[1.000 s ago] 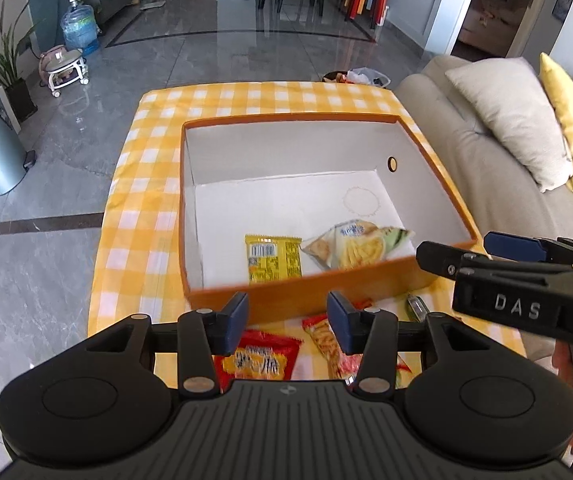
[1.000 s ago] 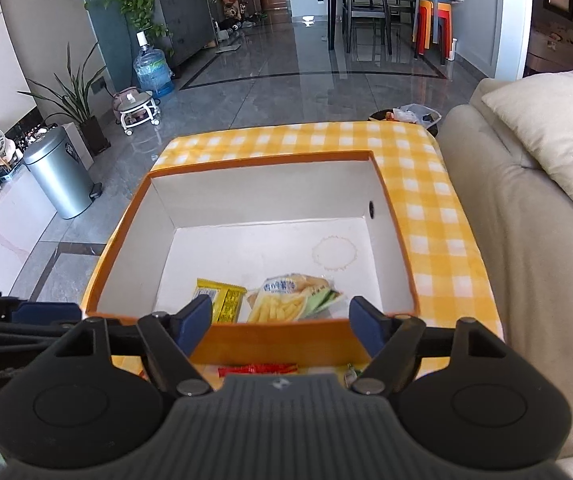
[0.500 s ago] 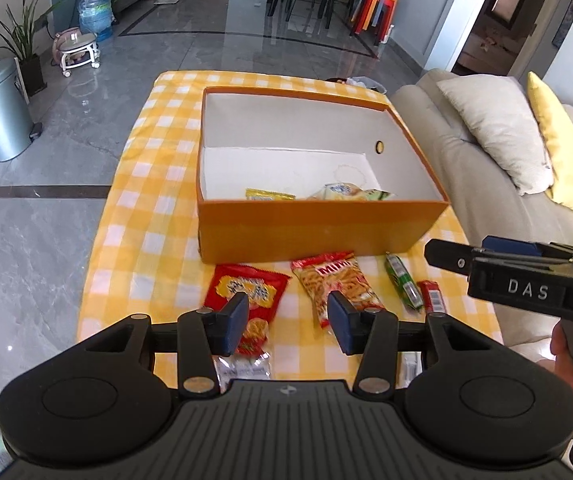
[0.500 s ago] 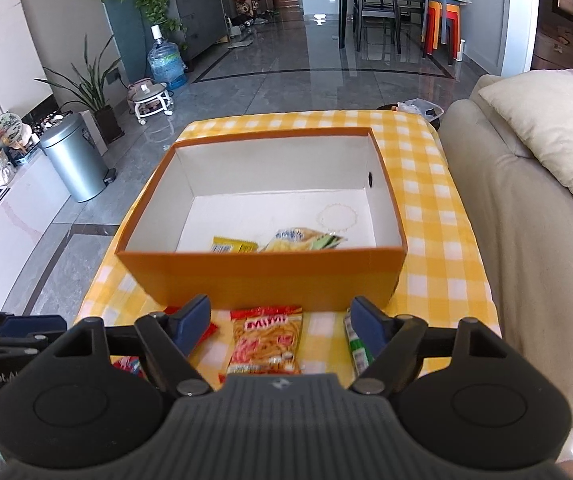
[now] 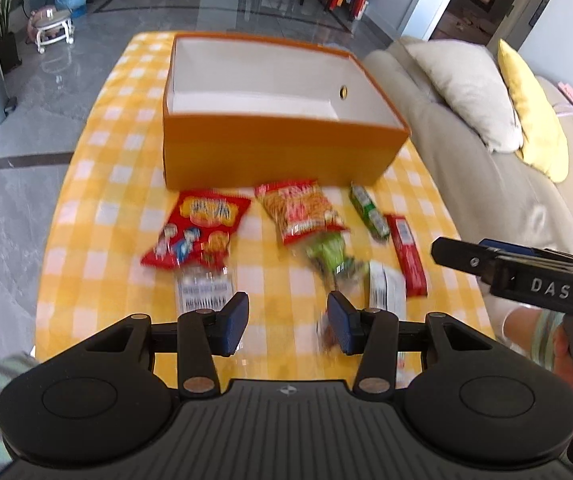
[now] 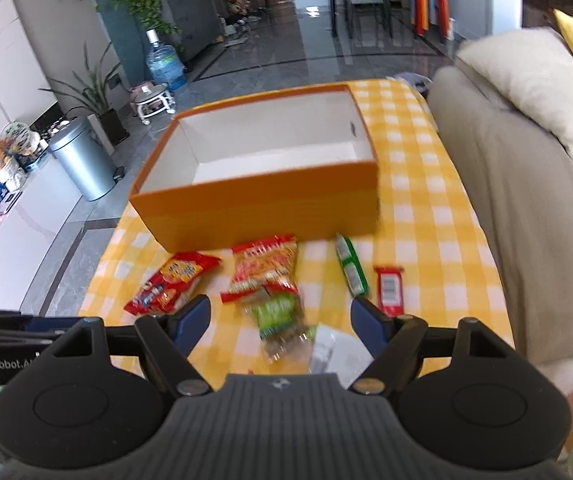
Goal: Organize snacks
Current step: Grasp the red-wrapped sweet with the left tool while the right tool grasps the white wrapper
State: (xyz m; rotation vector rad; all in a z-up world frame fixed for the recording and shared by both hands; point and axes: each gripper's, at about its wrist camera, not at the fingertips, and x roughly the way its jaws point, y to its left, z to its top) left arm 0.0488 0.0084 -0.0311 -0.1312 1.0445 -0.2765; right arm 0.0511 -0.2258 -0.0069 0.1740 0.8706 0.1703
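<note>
An orange box (image 5: 270, 152) with a white inside stands on the yellow checked table; it also shows in the right wrist view (image 6: 262, 204). Its contents are hidden by the near wall. In front of it lie several snacks: a red cracker bag (image 5: 198, 228) (image 6: 172, 284), an orange-red chip bag (image 5: 300, 210) (image 6: 264, 268), a green clear packet (image 5: 332, 256) (image 6: 282, 320), a green bar (image 5: 368, 210) (image 6: 350, 266) and a red bar (image 5: 406, 254) (image 6: 390, 290). My left gripper (image 5: 286, 326) is open and empty above the near snacks. My right gripper (image 6: 282, 324) is open and empty over the green packet.
A beige sofa (image 5: 486, 152) with a cream pillow and a yellow pillow runs along the table's right edge. A grey bin (image 6: 82, 164) and plants stand on the floor to the left. A white wrapper (image 5: 386, 292) lies near the red bar.
Both grippers have pulled back and away from the box, from over its inside to above the snacks in front. Both stay open and empty.
</note>
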